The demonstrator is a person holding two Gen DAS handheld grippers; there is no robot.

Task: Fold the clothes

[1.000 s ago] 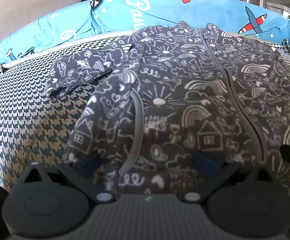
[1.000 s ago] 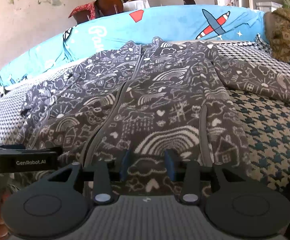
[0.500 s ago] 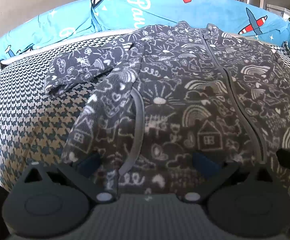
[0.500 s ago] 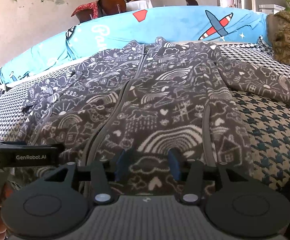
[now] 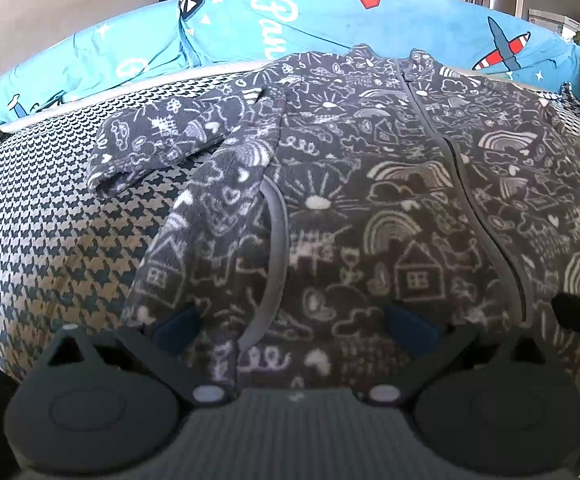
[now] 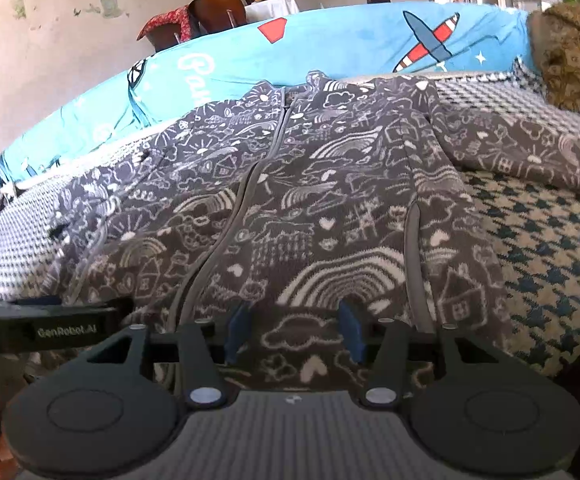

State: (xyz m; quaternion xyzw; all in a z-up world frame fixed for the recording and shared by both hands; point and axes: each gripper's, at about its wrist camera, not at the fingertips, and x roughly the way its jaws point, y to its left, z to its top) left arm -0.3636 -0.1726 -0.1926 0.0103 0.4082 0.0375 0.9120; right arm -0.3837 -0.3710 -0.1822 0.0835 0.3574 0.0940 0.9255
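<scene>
**Jacket laid flat, folding barely begun**

A bed or sofa covered in a houndstooth blanket fills both views, with a bright blue airplane-print cushion along its far edge and a plain wall and furniture beyond. A brown fuzzy item sits at the far right corner.

The grey fleece jacket, printed with white doodles of houses and rainbows, lies face up across the middle of the blanket. Its zipper is closed and runs from the near hem to the far collar, so the long axis points away from the person, collar toward the blue cushion and hem at the near edge.

The left sleeve lies bent at the left side, its cuff out on the blanket; it does not look neatly folded over the body. The right sleeve stretches out to the right, fully unfolded. Judging from this, the garment is spread and roughly smoothed, but no real fold is done: both sleeves and the body remain to be folded.

The left gripper hovers over the near left part of the hem with its fingers spread wide and nothing between them. The right gripper sits over the near hem right of the zipper, fingers at a moderate gap, open and apparently not pinching the fleece, though contact with the cloth cannot be told for sure.
</scene>
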